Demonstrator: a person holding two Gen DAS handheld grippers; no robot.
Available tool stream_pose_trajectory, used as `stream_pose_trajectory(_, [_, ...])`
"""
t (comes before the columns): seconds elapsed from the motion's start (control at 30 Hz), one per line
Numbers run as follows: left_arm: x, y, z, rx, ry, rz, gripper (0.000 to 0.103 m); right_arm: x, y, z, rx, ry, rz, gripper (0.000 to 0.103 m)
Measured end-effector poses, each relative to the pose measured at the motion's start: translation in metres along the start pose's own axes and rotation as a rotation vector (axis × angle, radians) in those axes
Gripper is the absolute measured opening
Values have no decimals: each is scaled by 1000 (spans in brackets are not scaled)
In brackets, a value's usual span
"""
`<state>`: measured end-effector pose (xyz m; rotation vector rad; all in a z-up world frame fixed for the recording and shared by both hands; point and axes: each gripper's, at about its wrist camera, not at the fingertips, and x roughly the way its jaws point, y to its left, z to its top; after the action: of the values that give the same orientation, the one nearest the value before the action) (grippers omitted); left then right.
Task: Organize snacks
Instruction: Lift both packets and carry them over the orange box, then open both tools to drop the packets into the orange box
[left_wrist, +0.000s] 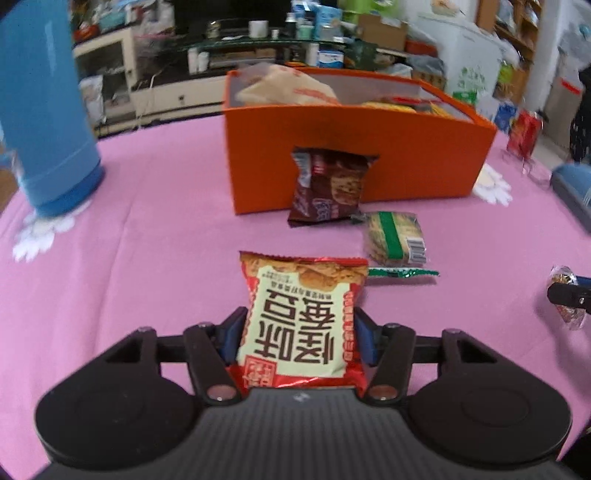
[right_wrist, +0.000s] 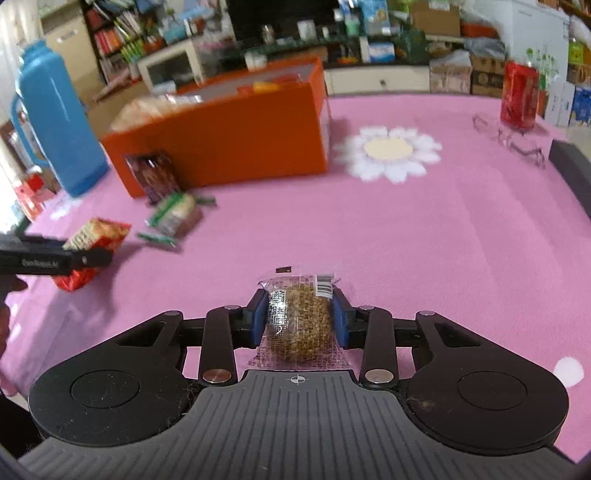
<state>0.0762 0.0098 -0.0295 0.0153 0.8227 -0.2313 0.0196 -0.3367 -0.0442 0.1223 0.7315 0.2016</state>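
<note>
Two snacks are in my grasp: my left gripper (left_wrist: 300, 332) clamps a red-and-cream packet (left_wrist: 301, 317), my right gripper (right_wrist: 300, 320) pinches a clear-wrapped round cake (right_wrist: 300, 325), both above the pink table (right_wrist: 443, 240). Toward the far edge, a brown packet (left_wrist: 328, 184) leans against the orange box (left_wrist: 406, 162), a green-banded cracker pack (left_wrist: 395, 238) just beside it. A blue thermos (right_wrist: 55, 125) stands near the far left corner.
</note>
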Motion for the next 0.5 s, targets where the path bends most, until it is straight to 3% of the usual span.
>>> stream_pose_trajectory(0.2, [-23, 11, 13, -114, -52, -40, 59, -18, 10, 11, 6, -83, 60, 15])
stream_pose_trajectory(0.3, [-29, 12, 40, -164, -91, -82, 59, -22, 20, 29, -12, -121, 89, 15])
stream_pose_trajectory(0.5, [-19, -8, 120, -133, -212, -79, 58, -3, 37, 119, -56, -240, 123, 15])
